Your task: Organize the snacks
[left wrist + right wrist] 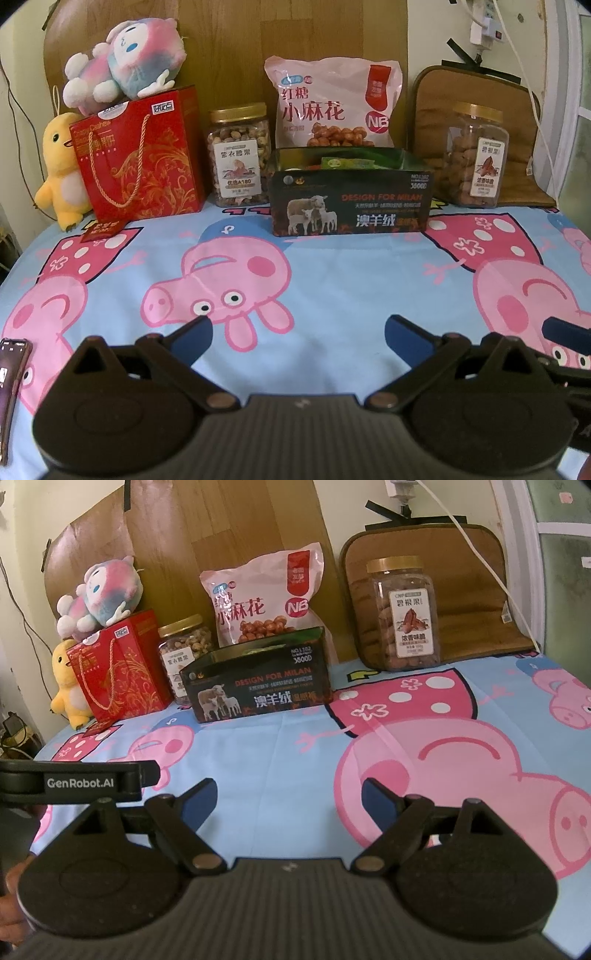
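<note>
We see a surface spread with a light-blue cartoon-pig cloth [332, 273]. Behind it we find a cream wall [424, 33] faced with a wood-grain panel [229, 51] held by dark tape. A brown cushion [476, 590] leans upright at the right, beneath a white power adapter [485, 29] and its trailing cable [476, 554]. Soft daylight fills the room.

Soft dim light, curved fisheye edges

Two matte-black grippers [298, 334] [289, 797] — blue-padded jaws, brass-coloured pivot screws, ribbed grey bodies, white "GenRobot.AI" lettering.
</note>
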A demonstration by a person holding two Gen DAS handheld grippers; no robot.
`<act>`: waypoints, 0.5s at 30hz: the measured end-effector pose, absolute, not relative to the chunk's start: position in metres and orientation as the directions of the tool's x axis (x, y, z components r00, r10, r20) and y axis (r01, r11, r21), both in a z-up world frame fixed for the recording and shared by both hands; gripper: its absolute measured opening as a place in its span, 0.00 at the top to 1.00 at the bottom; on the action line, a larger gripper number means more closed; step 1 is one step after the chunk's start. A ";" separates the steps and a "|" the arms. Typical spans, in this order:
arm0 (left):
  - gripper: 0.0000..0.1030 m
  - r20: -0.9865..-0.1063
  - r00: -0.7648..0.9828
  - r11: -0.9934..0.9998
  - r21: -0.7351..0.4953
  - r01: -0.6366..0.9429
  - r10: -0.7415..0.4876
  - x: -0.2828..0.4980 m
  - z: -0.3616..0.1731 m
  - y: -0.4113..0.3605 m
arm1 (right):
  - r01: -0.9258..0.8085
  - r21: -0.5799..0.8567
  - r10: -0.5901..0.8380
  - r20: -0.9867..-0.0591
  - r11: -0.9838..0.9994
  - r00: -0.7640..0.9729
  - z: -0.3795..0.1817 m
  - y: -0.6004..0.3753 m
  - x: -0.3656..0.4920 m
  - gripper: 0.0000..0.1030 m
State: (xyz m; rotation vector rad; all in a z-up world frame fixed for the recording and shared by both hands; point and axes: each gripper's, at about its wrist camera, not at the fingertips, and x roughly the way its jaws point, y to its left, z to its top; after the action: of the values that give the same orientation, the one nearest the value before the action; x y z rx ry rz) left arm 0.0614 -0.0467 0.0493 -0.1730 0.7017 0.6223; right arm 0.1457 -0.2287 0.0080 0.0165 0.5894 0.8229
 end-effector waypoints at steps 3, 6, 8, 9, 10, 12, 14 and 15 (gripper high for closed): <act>0.00 -0.649 0.592 0.805 0.052 -0.592 0.477 0.061 0.050 -0.046 | -0.688 0.234 0.696 -0.484 0.687 0.531 0.009 -0.228 0.145 0.15; 0.00 -0.646 0.594 0.805 0.053 -0.591 0.478 0.060 0.050 -0.047 | -0.688 0.235 0.698 -0.480 0.686 0.532 0.010 -0.228 0.144 0.15; 0.00 -0.650 0.591 0.806 0.057 -0.589 0.478 0.061 0.048 -0.047 | -0.688 0.236 0.697 -0.480 0.687 0.532 0.009 -0.228 0.144 0.15; 0.00 -0.653 0.588 0.806 0.057 -0.589 0.476 0.061 0.047 -0.046 | -0.688 0.236 0.698 -0.480 0.687 0.532 0.009 -0.228 0.144 0.15; 0.00 -0.656 0.587 0.806 0.056 -0.590 0.475 0.061 0.047 -0.046 | -0.688 0.235 0.697 -0.481 0.687 0.532 0.009 -0.228 0.144 0.15; 0.00 -0.656 0.586 0.805 0.055 -0.591 0.475 0.060 0.047 -0.046 | -0.689 0.235 0.698 -0.482 0.686 0.530 0.008 -0.227 0.143 0.15; 0.00 -0.651 0.590 0.803 0.050 -0.593 0.477 0.059 0.049 -0.045 | -0.690 0.235 0.698 -0.483 0.685 0.529 0.008 -0.228 0.142 0.15; 0.00 -0.650 0.591 0.803 0.050 -0.594 0.478 0.058 0.049 -0.045 | -0.690 0.235 0.698 -0.483 0.685 0.529 0.008 -0.228 0.142 0.15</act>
State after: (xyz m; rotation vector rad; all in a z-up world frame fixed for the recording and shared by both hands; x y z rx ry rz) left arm 0.0585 -0.0453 0.0489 -0.1798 0.6996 0.6272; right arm 0.1420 -0.2277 0.0079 0.0163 0.5837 0.8287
